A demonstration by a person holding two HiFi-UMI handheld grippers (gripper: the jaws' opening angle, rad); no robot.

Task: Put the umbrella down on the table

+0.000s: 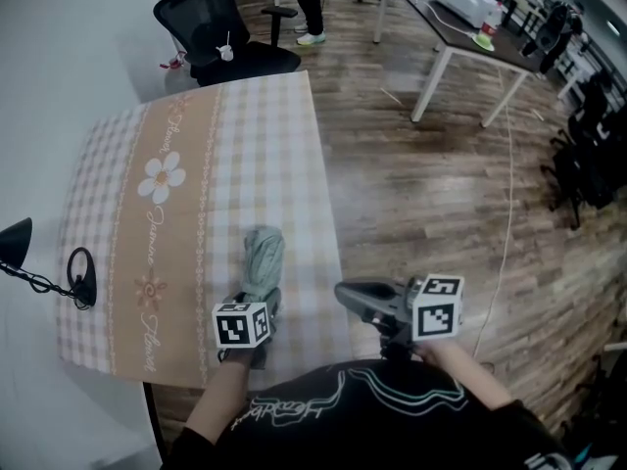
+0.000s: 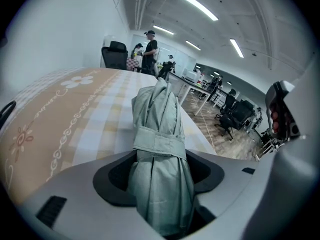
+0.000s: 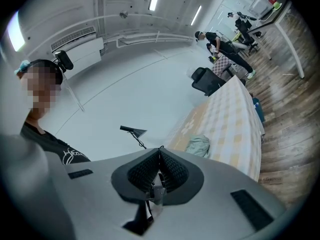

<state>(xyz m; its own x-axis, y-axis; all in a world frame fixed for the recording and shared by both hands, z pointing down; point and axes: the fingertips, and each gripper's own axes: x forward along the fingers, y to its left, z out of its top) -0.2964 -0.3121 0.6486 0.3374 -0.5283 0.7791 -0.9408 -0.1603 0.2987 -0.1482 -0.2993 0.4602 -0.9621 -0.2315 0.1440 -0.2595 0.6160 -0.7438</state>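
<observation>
A folded grey-green umbrella (image 1: 263, 260) lies lengthwise near the front edge of the checked tablecloth (image 1: 176, 164); I cannot tell whether it rests on the cloth or hangs just above it. My left gripper (image 1: 251, 306) is shut on its near end. In the left gripper view the umbrella (image 2: 159, 129) fills the gap between the jaws, strap side up, pointing away. My right gripper (image 1: 345, 292) hovers just off the table's right front corner, shut with nothing in it. The right gripper view shows the closed pads (image 3: 167, 171) and the umbrella (image 3: 198, 145) on the table beyond.
A black lamp (image 1: 18, 243) and a black ring on a stand (image 1: 80, 274) sit at the table's left edge. A black office chair (image 1: 220, 27) stands behind the table. A white desk (image 1: 460, 32) and wooden floor (image 1: 441, 184) lie to the right. A person (image 1: 309, 3) stands at the back.
</observation>
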